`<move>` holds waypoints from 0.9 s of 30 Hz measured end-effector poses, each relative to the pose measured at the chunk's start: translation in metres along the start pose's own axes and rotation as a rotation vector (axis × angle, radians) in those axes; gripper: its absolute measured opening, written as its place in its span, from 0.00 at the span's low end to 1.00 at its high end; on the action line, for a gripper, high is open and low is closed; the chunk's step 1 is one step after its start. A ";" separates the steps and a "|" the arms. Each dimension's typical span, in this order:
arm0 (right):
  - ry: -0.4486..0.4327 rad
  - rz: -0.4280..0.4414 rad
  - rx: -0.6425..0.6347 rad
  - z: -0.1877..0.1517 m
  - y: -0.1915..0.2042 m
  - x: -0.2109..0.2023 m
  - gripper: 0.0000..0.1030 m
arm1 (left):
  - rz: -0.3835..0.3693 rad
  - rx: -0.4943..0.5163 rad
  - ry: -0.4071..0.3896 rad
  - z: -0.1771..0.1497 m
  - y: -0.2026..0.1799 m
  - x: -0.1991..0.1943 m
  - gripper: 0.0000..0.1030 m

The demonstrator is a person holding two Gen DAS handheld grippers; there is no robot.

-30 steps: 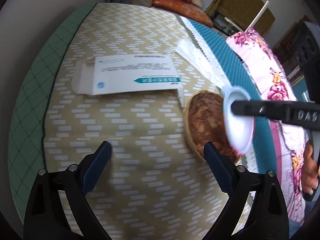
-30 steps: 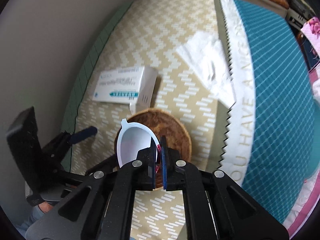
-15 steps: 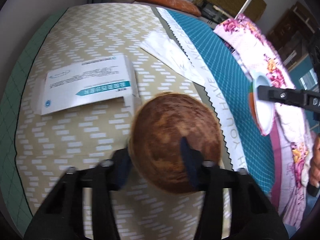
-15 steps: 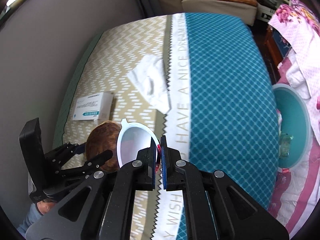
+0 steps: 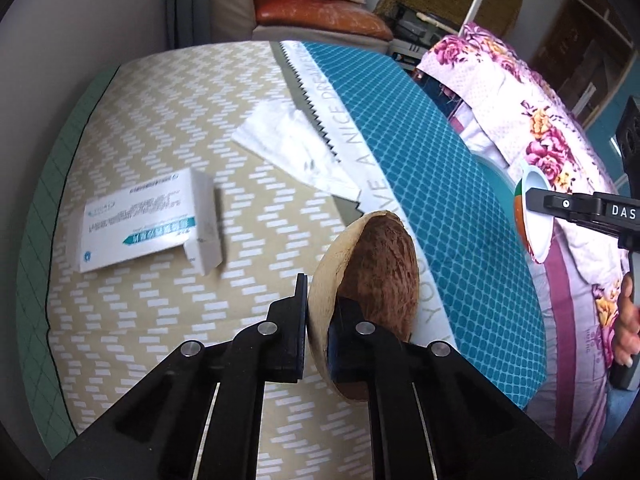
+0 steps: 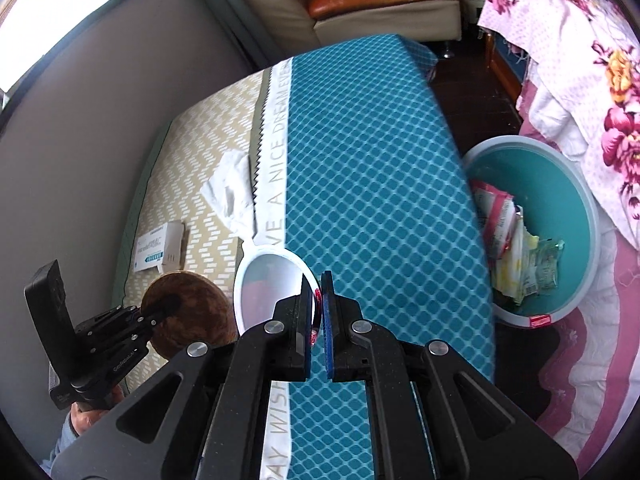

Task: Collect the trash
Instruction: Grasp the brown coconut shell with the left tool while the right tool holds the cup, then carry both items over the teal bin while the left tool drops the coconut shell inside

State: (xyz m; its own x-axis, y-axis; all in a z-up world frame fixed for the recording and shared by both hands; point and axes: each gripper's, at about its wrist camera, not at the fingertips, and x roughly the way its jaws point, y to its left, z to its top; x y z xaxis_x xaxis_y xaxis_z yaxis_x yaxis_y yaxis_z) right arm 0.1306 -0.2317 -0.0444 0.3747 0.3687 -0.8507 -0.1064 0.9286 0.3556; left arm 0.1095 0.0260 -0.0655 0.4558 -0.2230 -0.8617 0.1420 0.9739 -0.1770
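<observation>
Coconut shell half [image 5: 376, 280] pinched by its rim in the left gripper [image 5: 318, 320], lifted over the beige zigzag cloth [image 5: 160, 120], near the lettered white band [image 5: 360, 152]. White plastic cup [image 6: 268, 284] clamped at its rim in the right gripper [image 6: 318, 320], above the teal diamond-pattern cloth [image 6: 368, 160]. On the beige cloth farther left: a white and teal carton [image 5: 148, 220] and a crumpled white wrapper [image 5: 296, 148]. Right of the table, low down: a teal basin [image 6: 576, 168] holding wrappers [image 6: 516, 248], beside a floral blanket [image 6: 592, 60].
</observation>
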 end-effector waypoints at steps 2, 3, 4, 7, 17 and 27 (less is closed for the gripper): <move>-0.016 0.009 0.018 0.000 -0.011 -0.006 0.04 | 0.008 0.023 -0.006 0.005 -0.009 -0.003 0.08; -0.026 0.015 0.031 0.001 -0.019 -0.009 0.04 | 0.013 0.038 -0.009 0.009 -0.016 -0.003 0.08; -0.034 0.019 0.040 0.001 -0.023 -0.012 0.04 | 0.016 0.051 -0.012 0.013 -0.023 -0.004 0.08; -0.062 0.026 0.069 0.001 -0.041 -0.023 0.04 | 0.017 0.092 -0.020 0.023 -0.043 -0.005 0.08; -0.168 0.016 0.180 -0.001 -0.112 -0.060 0.04 | -0.045 0.232 -0.009 0.056 -0.131 0.019 0.08; -0.244 -0.054 0.331 -0.001 -0.198 -0.090 0.04 | -0.122 0.339 0.028 0.078 -0.224 0.067 0.08</move>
State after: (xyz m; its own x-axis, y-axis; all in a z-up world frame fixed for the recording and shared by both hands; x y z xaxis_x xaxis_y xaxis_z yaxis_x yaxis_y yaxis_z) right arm 0.1167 -0.4490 -0.0384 0.5828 0.2618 -0.7693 0.2064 0.8680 0.4517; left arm 0.1765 -0.2099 -0.0463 0.3942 -0.3308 -0.8574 0.4796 0.8699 -0.1152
